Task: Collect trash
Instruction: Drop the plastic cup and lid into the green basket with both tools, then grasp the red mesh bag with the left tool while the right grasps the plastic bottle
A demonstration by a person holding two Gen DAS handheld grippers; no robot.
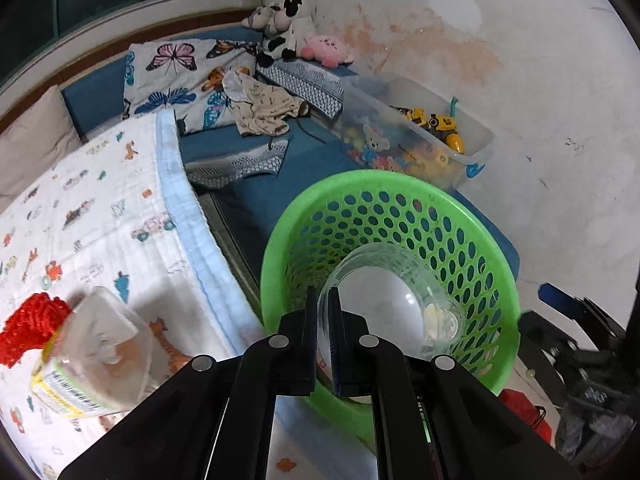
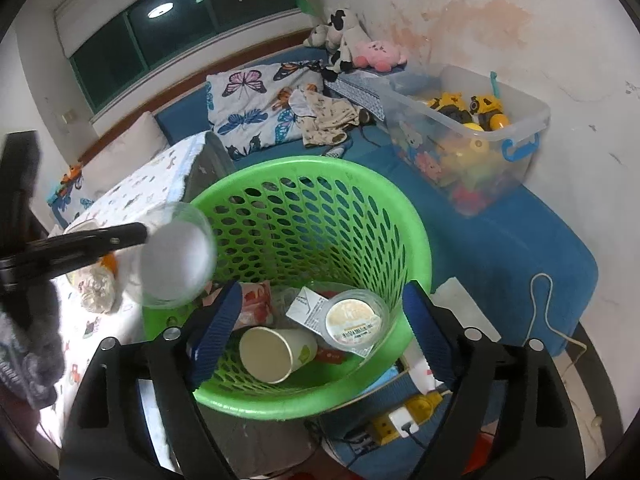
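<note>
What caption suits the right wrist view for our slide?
Open right tool above the green basket of trash; left tool brings a clear cup.

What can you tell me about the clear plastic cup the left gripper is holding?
The clear plastic cup is a see-through, thin-walled tumbler with a round rim and a whitish, cloudy look inside. The left gripper is shut on its rim, one finger inside the wall and one outside. It is tilted, its mouth turned toward the left wrist camera, and hangs at the near-left rim of the green basket, partly over the opening. It looks empty. Nothing but the gripper seems to touch it.
</note>
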